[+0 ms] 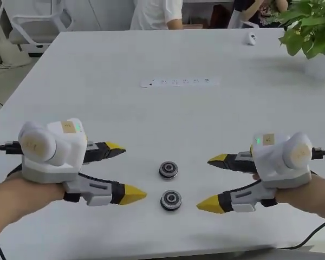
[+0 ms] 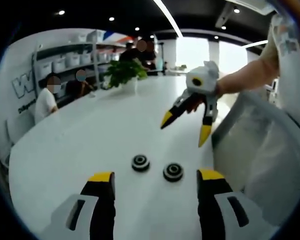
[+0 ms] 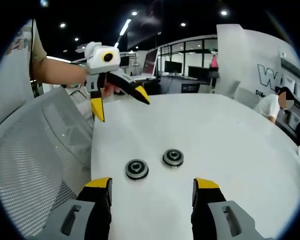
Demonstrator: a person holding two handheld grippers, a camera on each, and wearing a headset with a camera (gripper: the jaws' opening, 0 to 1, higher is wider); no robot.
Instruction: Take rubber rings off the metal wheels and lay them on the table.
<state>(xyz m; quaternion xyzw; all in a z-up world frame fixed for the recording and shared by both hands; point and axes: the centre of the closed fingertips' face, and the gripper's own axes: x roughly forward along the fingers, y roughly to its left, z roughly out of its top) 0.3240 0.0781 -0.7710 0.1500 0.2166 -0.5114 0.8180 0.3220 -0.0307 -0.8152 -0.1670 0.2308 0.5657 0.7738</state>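
Left gripper (image 1: 130,169): lower left of the head view, jaws spread wide with nothing between them, yellow tips aimed at frame centre.
Right gripper (image 1: 206,182): lower right, in a mirrored pose, jaws likewise apart and empty.
Wheels: two lie flat just below centre of the head view. The upper wheel (image 1: 168,169) and lower wheel (image 1: 170,200) are close together but not touching, in the gap between the two pairs of tips. Neither gripper touches them.
Rings (image 3: 127,169): a dark band round each wheel's rim, both apparently still seated (so the task looks barely begun).
Table (image 1: 179,119): pale and bare around the wheels.
Handling: the wheels look small, stiff and dense for their size, and are likely to skate on the smooth top if nudged. The rings should be soft, stretchy and grippy, and will probably cling in their groove.
Hold: I would pinch one wheel across its metal faces or hub with one gripper, then hook the other's tip under the band's outer edge and roll it off sideways.
Risk: a stretched ring may snap back or flick away.
Farther out: a power strip (image 1: 179,82) sits upper centre and a plant (image 1: 309,27) upper right.
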